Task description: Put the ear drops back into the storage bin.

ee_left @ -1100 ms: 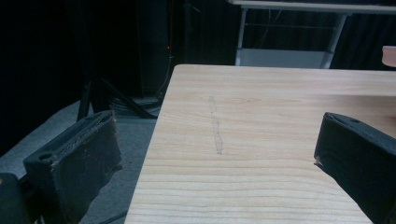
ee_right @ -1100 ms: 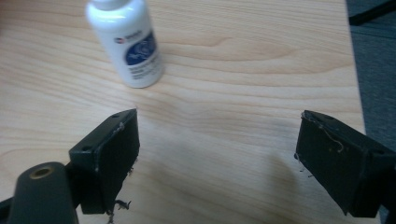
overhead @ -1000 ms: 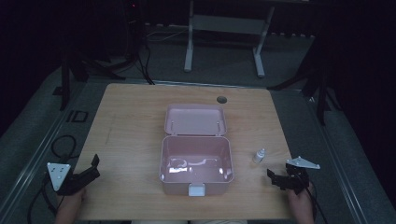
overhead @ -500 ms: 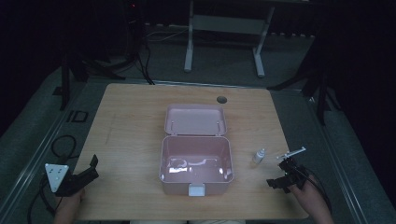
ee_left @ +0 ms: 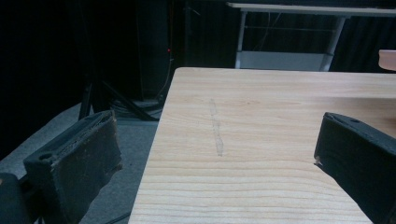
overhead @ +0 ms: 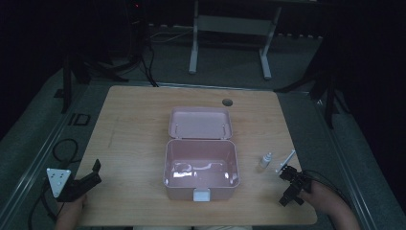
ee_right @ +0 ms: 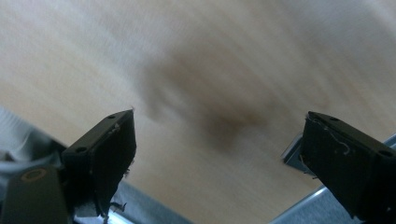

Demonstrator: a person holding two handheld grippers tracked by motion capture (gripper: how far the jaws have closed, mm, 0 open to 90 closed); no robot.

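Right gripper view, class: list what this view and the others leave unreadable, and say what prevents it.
- Right gripper view: the table is smeared by motion blur, so nothing on it can be read.
- High view: the small bottle is too small and dim to read its label or contents.
- Left gripper view: the pink box is cut off by the right edge.

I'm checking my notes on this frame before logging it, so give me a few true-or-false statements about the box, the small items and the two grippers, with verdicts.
1. The pink box stands open, its lid folded back away from the person. True.
2. A small white bottle lies inside the box. False: it stands on the table, right of the box.
3. The left gripper is shut on the bottle. False: its jaws are spread wide with nothing between them, near the table's left front corner.
4. The right gripper has its jaws open over bare tabletop. True.
5. A round hole sits in the table beyond the lid. True.
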